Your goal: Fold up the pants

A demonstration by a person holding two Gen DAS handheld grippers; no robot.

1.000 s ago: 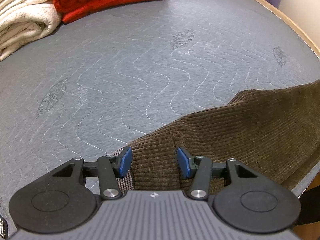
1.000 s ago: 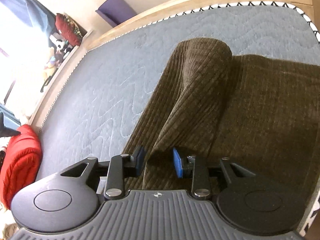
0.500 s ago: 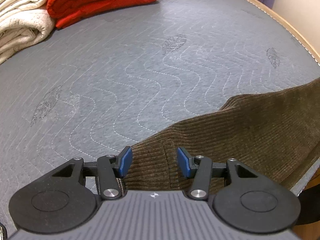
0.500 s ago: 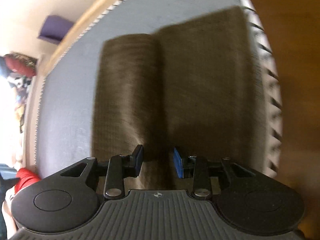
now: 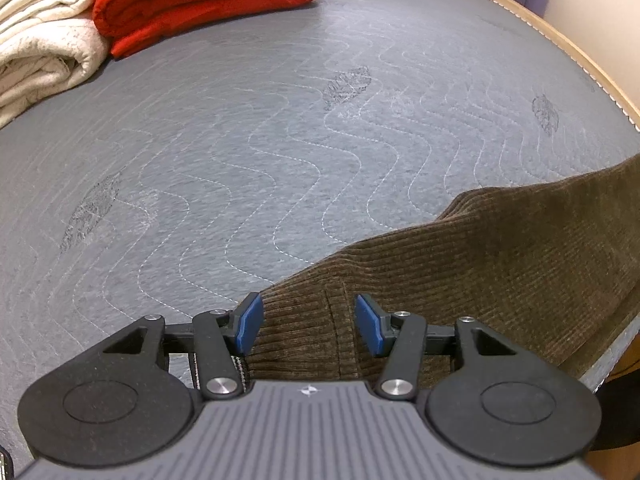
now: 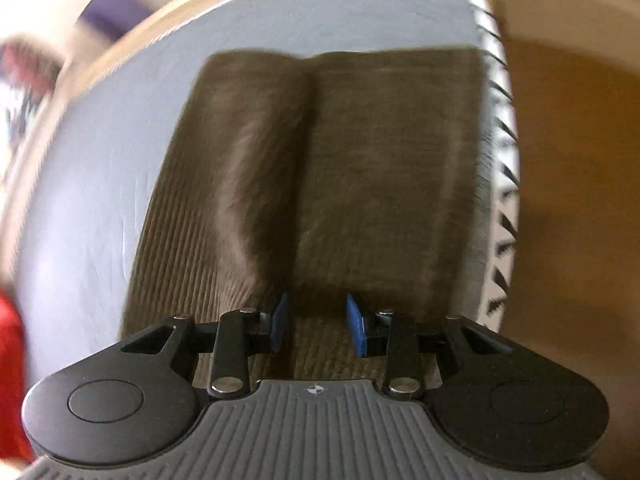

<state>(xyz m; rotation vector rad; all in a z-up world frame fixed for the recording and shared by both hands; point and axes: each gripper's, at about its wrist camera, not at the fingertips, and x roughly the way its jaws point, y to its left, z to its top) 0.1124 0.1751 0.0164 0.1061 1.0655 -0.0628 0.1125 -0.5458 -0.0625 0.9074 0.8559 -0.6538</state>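
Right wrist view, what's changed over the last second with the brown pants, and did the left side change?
The right gripper swung toward the mattress edge, so the brown pants now run straight ahead, blurred by motion; the raised fold looks flatter. The left gripper is opening slightly over the pants' edge, without pressing. The red blanket and cream blanket stayed put.

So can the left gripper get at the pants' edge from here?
Probably yes: the left gripper, jaws opening, sits right over the brown pants, nothing between them.

even warm indoor light, fisheye bending at edges; left view sharp, right view motion-blurred
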